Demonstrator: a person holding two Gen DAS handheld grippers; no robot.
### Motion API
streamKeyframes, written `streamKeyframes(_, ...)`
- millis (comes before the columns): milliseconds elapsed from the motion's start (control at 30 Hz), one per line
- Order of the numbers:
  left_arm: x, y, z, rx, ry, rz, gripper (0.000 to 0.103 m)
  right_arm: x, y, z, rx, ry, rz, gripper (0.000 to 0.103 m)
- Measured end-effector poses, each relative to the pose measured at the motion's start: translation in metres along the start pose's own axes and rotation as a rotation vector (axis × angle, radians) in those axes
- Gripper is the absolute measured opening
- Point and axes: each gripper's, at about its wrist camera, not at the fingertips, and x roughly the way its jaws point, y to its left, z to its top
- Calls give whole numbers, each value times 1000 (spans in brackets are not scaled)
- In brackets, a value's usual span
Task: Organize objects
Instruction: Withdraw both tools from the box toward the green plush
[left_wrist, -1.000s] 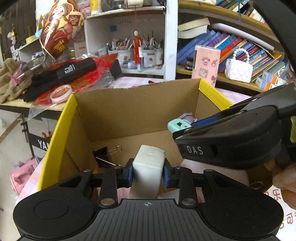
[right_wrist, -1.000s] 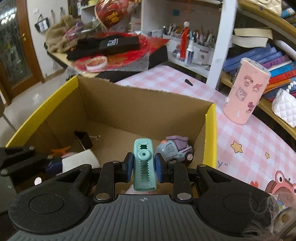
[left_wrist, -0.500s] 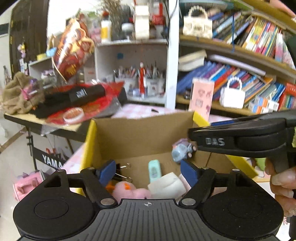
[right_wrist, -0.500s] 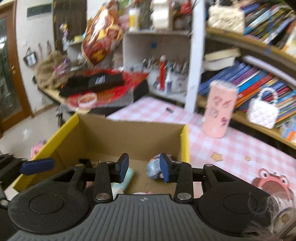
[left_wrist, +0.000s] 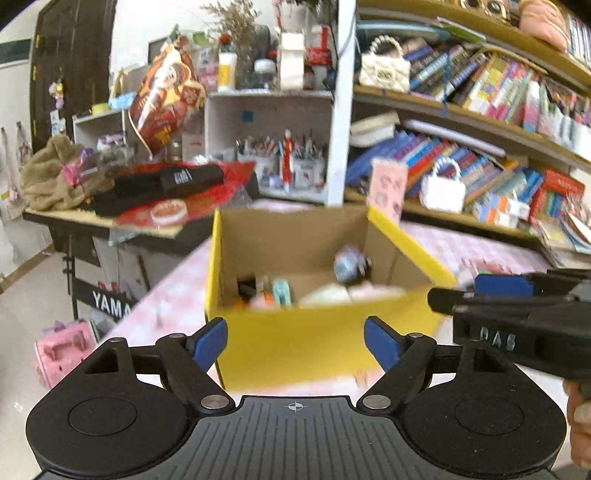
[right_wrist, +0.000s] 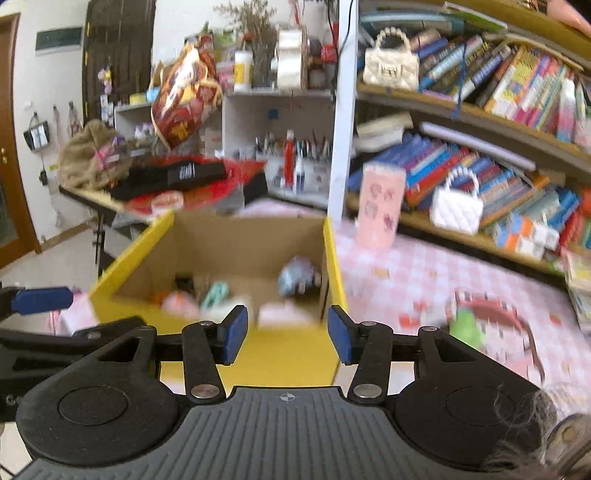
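My left gripper (left_wrist: 295, 345) has let go of the white block and my right gripper (right_wrist: 284, 334) of the teal clip; both pairs of jaws are opening with nothing between them, pulled back before the yellow cardboard box (left_wrist: 317, 343). The teal clip (left_wrist: 282, 291) and white block (left_wrist: 325, 295) now lie inside the box beside the blue toy car (left_wrist: 349, 264). Around it stand the pink checked tablecloth (right_wrist: 424, 273), a pink tumbler (right_wrist: 380, 203) and the bookshelf (right_wrist: 480, 122); nothing blocks either tool.

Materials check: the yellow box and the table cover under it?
Box: looks like corrugated cardboard, raw brown matte inside, yellow-coated outside. Table cover: probably wipeable vinyl or oilcloth, pink-and-white check with printed cartoons; blur leaves fabric possible.
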Motion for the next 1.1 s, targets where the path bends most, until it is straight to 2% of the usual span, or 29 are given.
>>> streamKeyframes(233,-23,-12,-38,28,61,-36,83,-29,7,-57,15,123,-41,45)
streamKeyframes(533,-39,-39,-72,101,140,-105,86,-68,1,-103,97,185,-158,47)
streamKeyframes(833,-39,-80,-74,230,132,-208,87,-94,-28,-127,175,207,-275,47)
streamKeyframes(1100,-21,-131,-74,322,168,-324,87,-106,-72,-142,271,246,-388,48)
